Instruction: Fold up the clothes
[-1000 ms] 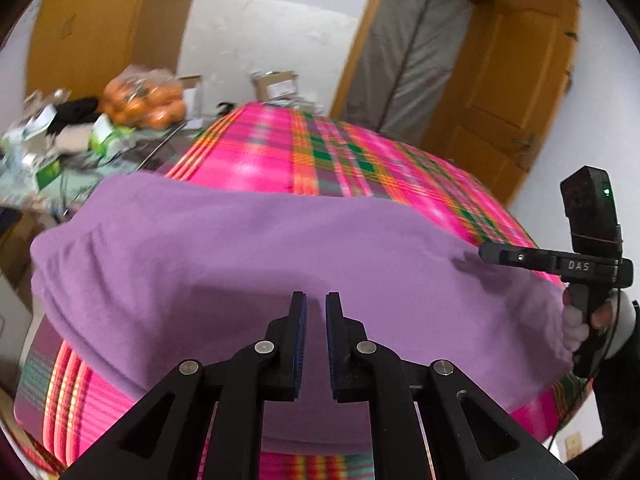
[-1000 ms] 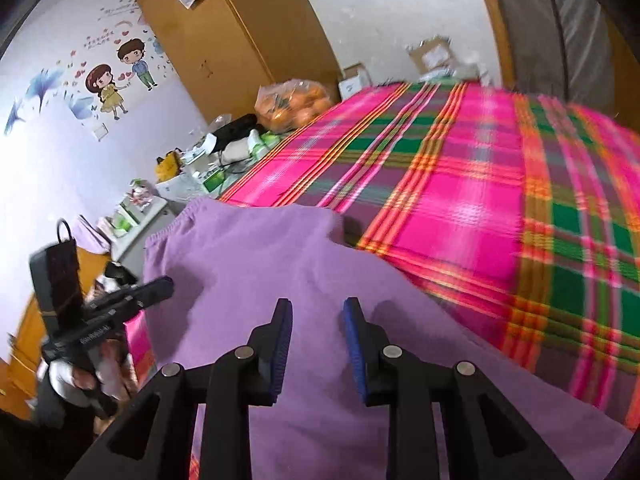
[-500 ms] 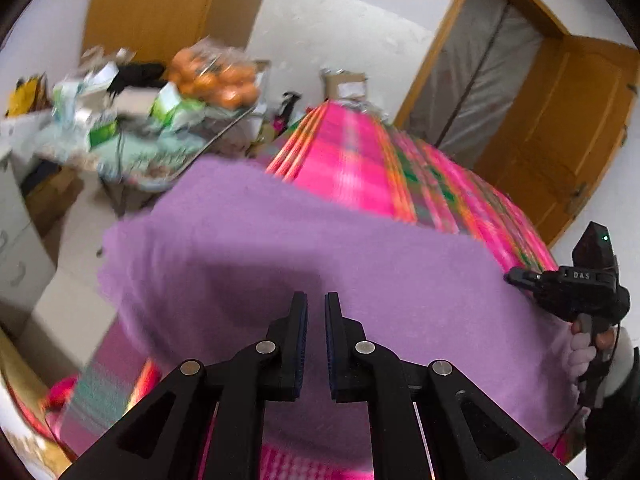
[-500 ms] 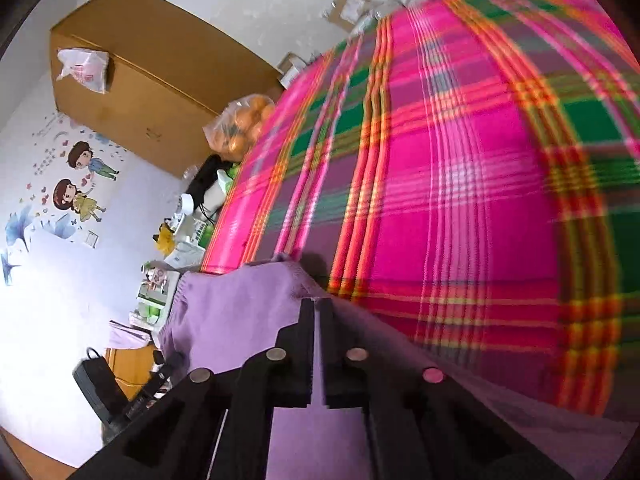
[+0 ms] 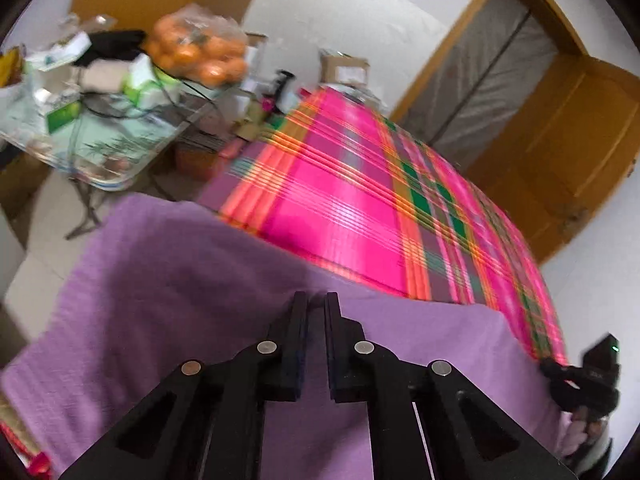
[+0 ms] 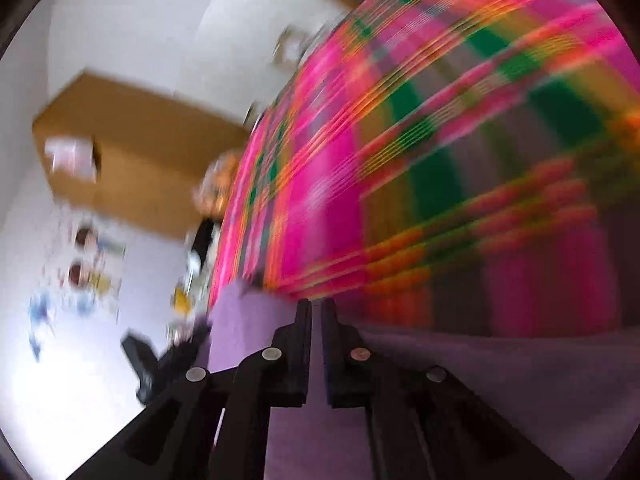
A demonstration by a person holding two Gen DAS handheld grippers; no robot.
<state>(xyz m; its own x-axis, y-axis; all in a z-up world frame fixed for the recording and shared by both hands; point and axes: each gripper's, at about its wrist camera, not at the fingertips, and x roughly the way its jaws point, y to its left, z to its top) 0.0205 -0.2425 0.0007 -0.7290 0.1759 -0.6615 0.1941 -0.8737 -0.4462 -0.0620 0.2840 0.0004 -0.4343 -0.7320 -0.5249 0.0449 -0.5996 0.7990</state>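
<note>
Purple cloth (image 5: 192, 312) lies under both tongs; our left tongs (image 5: 316, 320) and right tongs (image 6: 316, 320) pinch it tight. We should lift both sides evenly.

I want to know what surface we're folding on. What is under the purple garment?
The pink plaid bedspread runs out from under the purple garment's far edge. Whatever lies beneath the garment's middle is covered, and its left part overhangs the floor.
</note>
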